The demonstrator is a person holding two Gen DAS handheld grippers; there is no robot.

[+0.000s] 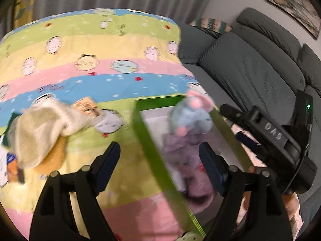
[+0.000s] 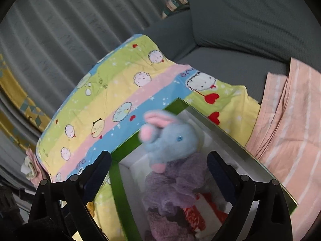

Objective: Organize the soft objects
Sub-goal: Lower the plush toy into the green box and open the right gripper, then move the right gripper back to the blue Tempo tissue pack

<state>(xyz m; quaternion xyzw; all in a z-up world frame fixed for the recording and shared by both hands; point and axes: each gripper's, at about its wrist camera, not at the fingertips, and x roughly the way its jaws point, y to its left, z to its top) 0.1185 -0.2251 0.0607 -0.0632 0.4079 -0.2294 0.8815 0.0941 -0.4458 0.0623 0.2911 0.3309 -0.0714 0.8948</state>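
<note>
A green box [image 1: 152, 150] [image 2: 117, 182] with a white inside sits on the striped cartoon blanket [image 1: 90, 68] [image 2: 112, 98]. In it lie a purple fuzzy cloth [image 1: 186, 150] [image 2: 176, 180] and a red-and-white item [image 2: 200, 206]. A blue plush with pink ears [image 1: 190, 114] [image 2: 170, 138] is at the box's far end, blurred. My left gripper [image 1: 160, 158] is open and empty over the box's left wall. My right gripper [image 2: 158, 170] is open and empty above the box; its body [image 1: 276, 138] shows in the left wrist view. A cream towel [image 1: 40, 128] lies on an orange plush [image 1: 54, 158] at the left.
A grey sofa [image 1: 250, 68] [image 2: 240, 30] runs behind and to the right of the blanket. A pink striped cloth [image 2: 291, 132] lies right of the box. Small packets [image 1: 8, 160] lie at the far left edge. Grey curtains [image 2: 60, 30] hang behind.
</note>
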